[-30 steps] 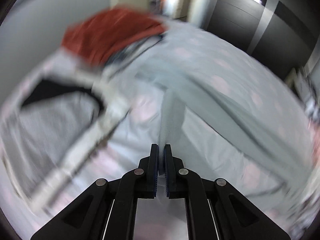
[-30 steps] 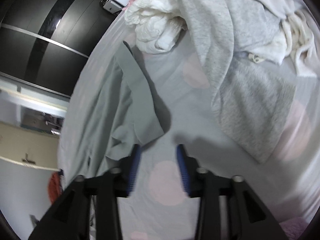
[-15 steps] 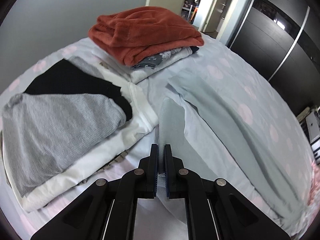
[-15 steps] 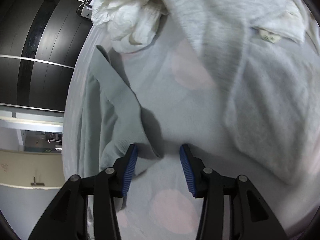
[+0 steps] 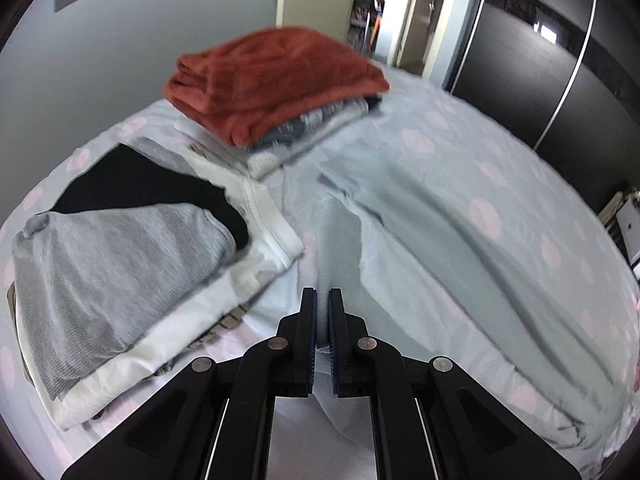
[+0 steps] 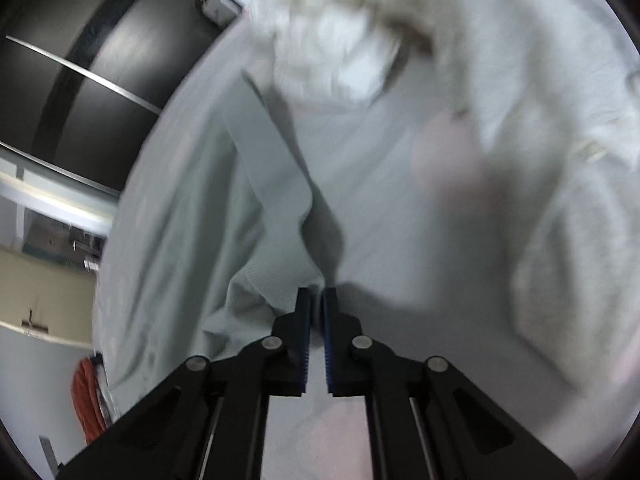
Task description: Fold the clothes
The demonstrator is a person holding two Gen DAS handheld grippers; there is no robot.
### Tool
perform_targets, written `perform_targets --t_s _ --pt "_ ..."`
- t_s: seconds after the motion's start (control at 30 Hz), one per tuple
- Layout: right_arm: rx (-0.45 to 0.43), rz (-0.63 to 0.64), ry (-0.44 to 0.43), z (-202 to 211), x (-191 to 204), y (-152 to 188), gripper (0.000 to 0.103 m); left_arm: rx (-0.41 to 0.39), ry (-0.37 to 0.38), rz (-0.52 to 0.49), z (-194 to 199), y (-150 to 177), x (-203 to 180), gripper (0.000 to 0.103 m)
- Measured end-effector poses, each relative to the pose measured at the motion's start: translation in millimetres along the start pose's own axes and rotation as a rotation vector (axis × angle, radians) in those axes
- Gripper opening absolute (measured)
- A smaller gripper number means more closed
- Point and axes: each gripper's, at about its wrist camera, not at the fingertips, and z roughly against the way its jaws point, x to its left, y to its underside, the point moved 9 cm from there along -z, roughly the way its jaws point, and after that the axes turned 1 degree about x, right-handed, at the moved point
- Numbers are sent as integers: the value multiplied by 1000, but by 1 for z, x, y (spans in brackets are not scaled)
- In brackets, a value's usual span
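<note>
Both corners pinched — left gripper (image 5: 322, 320) clamps the pale garment (image 5: 440, 240), right gripper (image 6: 315, 320) closing on its cuff; next, lift together.

Long garment (image 5: 460, 240) spread across the bed (image 5: 500, 152), right of two folded piles. Far pile (image 5: 276, 84) behind near pile (image 5: 132, 248).

Left gripper (image 5: 322, 304), right gripper (image 6: 315, 304): matte black angular linkage arms, round silver pivot screws at the joints, ribbed blue pads lining the inner fingers, thin metal guide rods below
</note>
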Motion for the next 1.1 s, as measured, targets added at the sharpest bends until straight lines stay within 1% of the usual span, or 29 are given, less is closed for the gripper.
perform_targets --t_s 0.07,0.13,0.17,0.2,0.23,0.33,0.4,0.43,0.47,0.53,0.57,0.63,0.67,0.7,0.73,0.77,0.87,0.9,1.0,1.03,1.1 --pt "-138 62 67 34 2 -14 4 -79 -22 16 17 -9 9 6" --pt "-272 93 144 68 2 -27 4 -132 -40 33 28 -15 17 4" --pt "-310 92 175 78 -1 -31 2 -152 -48 40 32 -18 21 4" --pt "-327 82 203 83 -6 -32 2 -159 -51 47 34 -19 24 4" --pt "-324 67 229 81 -10 -33 2 -145 -55 51 32 -17 26 4" --pt "-260 34 292 65 -28 -28 2 -96 -93 73 21 -13 36 4" --pt "-217 6 317 57 -42 -20 3 -66 -111 96 14 -12 43 4" --pt "-187 -6 321 50 -44 -16 6 -53 -110 104 12 -10 45 4" --pt "-154 -18 322 43 -45 -12 7 -41 -97 107 10 -9 45 4" --pt "-137 -44 320 44 -51 -9 8 -16 -69 114 7 -5 45 4" --pt "-142 -64 321 46 -55 -8 8 -4 -56 117 6 -4 44 5" --pt "-159 -109 325 54 -66 -6 12 22 -29 154 2 0 49 7" --pt "-167 -133 323 61 -72 -5 20 33 -22 183 1 2 54 10" --pt "-173 -163 311 66 -77 -4 24 44 -15 215 -1 4 60 16" --pt "-170 -202 290 69 -83 -1 24 55 -9 248 -2 6 65 20" --pt "-157 -236 275 71 -88 3 24 70 0 284 -4 8 71 20" --pt "-80 -316 234 68 -101 19 24 135 24 371 -11 20 85 24" --pt "-57 -331 213 61 -101 23 24 166 27 393 -14 26 88 28" --pt "-16 -332 185 52 -98 31 24 244 50 452 -21 40 93 29" --pt "-8 -329 183 50 -97 33 24 254 63 466 -22 43 93 29" --pt "11 -339 181 45 -98 37 24 225 93 469 -16 40 91 31"
